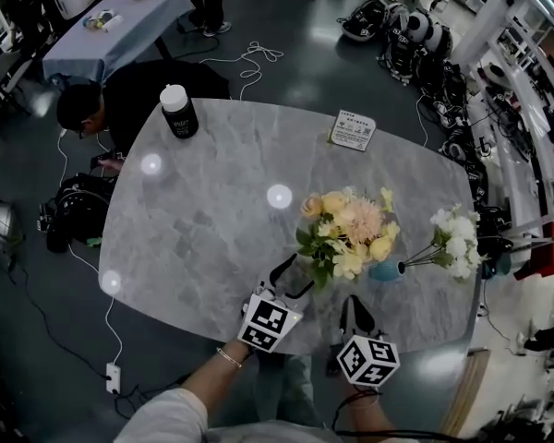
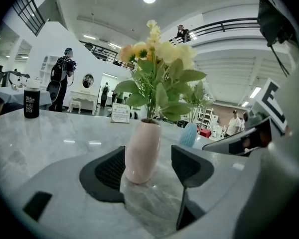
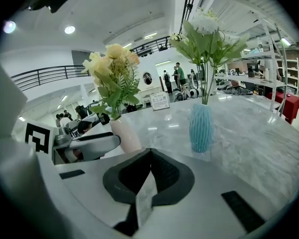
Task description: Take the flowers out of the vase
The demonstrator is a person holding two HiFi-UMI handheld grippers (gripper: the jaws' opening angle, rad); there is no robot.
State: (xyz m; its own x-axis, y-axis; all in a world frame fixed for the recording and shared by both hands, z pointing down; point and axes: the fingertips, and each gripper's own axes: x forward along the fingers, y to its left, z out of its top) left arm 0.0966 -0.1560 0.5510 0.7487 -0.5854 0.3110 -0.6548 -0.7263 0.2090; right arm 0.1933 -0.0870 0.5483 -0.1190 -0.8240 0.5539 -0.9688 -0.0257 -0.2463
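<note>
On the marble table (image 1: 194, 220), the yellow-and-peach flowers (image 1: 349, 229) stand in the pink vase (image 2: 142, 151), with a blue vase (image 3: 201, 127) just beside it. My left gripper (image 2: 152, 168) is spread around the pink vase without pressing on it, and my right gripper (image 3: 148, 171) is closed and empty. I judge an off-centre squeeze could topple that slim vase.

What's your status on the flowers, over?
Left gripper open, pink vase between its jaws, ungripped. Right gripper shut, empty. Flowers in vase. Blue vase apart, nothing blocking.
</note>
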